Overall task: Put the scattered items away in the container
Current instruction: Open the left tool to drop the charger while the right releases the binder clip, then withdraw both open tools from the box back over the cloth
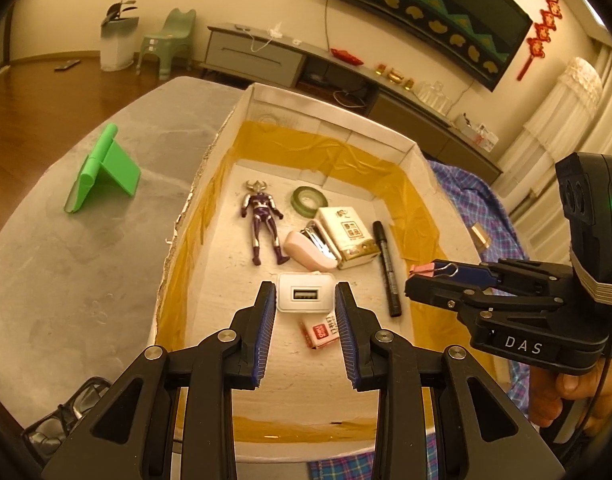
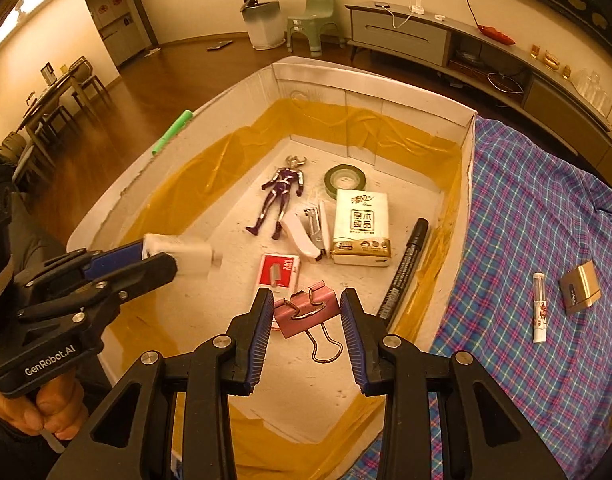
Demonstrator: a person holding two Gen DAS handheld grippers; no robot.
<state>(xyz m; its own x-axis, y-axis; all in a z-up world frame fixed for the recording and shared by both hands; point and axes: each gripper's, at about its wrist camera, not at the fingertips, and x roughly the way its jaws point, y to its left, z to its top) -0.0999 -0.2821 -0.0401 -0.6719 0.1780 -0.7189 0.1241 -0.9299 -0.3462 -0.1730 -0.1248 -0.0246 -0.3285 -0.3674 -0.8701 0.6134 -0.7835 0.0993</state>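
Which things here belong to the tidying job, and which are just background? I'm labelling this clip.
Job:
white USB charger in left gripper
pink binder clip in right gripper
white cardboard box
white lip balm tube and brass-coloured metal lighter, outside on the plaid cloth

Background:
green plastic stool
grey TV cabinet

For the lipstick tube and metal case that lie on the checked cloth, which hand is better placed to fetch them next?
Right. The lipstick tube and metal case lie on the cloth on the right gripper's side of the box. It first holds a pink binder clip to release.
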